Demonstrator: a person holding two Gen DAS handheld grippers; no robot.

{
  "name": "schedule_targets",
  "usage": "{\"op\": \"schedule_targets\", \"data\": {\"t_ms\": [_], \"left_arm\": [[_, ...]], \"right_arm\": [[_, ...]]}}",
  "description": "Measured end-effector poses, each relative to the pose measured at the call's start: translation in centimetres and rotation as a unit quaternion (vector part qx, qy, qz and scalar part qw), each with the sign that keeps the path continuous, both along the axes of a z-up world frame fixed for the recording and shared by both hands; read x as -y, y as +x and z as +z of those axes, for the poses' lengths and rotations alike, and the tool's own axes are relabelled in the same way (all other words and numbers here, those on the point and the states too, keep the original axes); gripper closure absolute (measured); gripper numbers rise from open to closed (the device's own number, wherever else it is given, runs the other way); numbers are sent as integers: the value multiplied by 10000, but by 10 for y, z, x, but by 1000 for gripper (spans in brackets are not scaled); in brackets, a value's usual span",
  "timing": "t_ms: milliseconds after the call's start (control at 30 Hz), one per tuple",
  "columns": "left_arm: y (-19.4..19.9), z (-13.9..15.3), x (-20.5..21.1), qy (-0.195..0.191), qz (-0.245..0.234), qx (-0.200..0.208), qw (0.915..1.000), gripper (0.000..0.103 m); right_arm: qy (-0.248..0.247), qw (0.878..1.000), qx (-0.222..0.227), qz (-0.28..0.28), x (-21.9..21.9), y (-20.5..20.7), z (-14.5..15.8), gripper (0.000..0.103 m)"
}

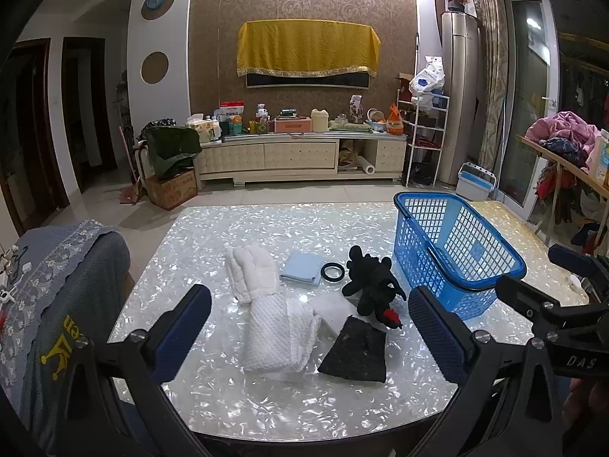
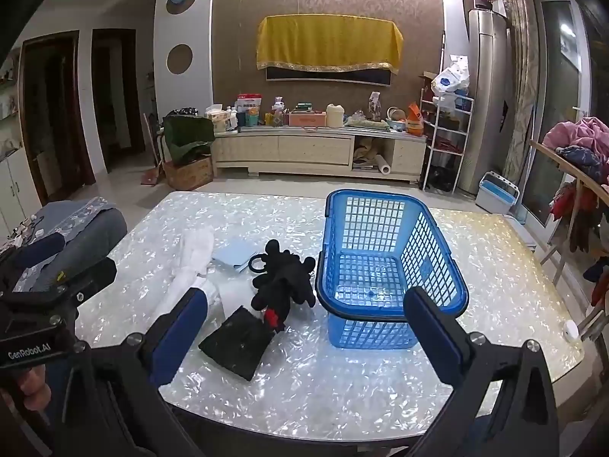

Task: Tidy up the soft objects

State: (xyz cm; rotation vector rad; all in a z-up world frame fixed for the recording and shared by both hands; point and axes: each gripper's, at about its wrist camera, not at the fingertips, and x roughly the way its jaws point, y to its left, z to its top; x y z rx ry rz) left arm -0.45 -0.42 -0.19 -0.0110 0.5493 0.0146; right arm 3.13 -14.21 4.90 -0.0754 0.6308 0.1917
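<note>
With both grippers' jaws spread and empty, the black plush toy (image 2: 283,282) should be pinched mid-body and lowered into the blue basket (image 2: 392,301).

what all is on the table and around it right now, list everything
basket: 1, blue, table right, nothing inside
plush toy: 1, black with red, beside basket
felt pad: 1, dark grey, near edge
towels: 2, white, table centre-left
folded cloth: 1, light blue, behind towels
ring: 1, black, beside cloth
table: 1, white pearly
left gripper: open, above table
right gripper: open, above table
</note>
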Motion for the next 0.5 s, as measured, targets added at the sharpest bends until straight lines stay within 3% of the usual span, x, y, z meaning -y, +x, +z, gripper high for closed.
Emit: {"op": "schedule_targets", "data": {"t_ms": [500], "left_arm": [[-1,1,-1,6,-23,-56,10000,0]], "right_arm": [[13,10000,-27,27,0,0,1,0]]}}
